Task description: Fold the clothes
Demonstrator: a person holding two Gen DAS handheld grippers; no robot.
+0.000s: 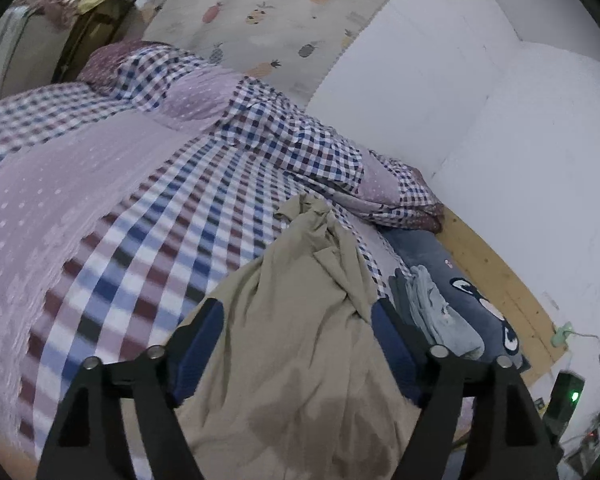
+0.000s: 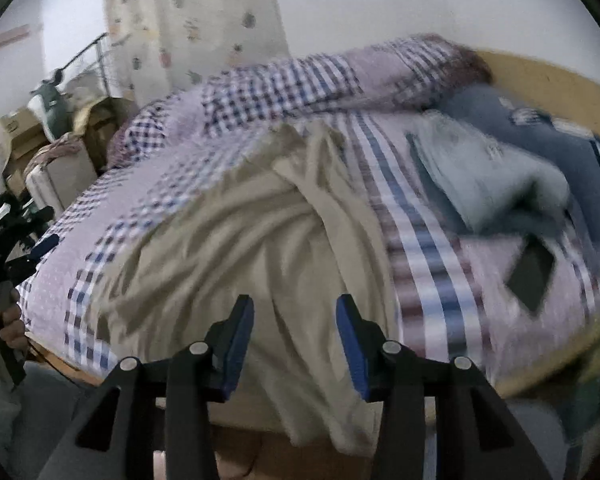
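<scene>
White walls (image 1: 440, 92) are enclosing a dim room; a pineapple-print curtain (image 1: 268, 20) is hanging behind the bed's checked cover (image 1: 132, 248), its wooden frame (image 1: 496, 276) showing alongside.

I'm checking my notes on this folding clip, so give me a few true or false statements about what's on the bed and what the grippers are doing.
1. A beige garment lies crumpled on the bed. True.
2. The right gripper is shut on the garment. False: its jaws are open, gripping nothing.
3. A dark phone lies on the bed to the garment's right. True.
4. The left gripper is shut. False: it is open over the garment.
5. The bed cover is plain white. False: it is checked and pink.
</scene>
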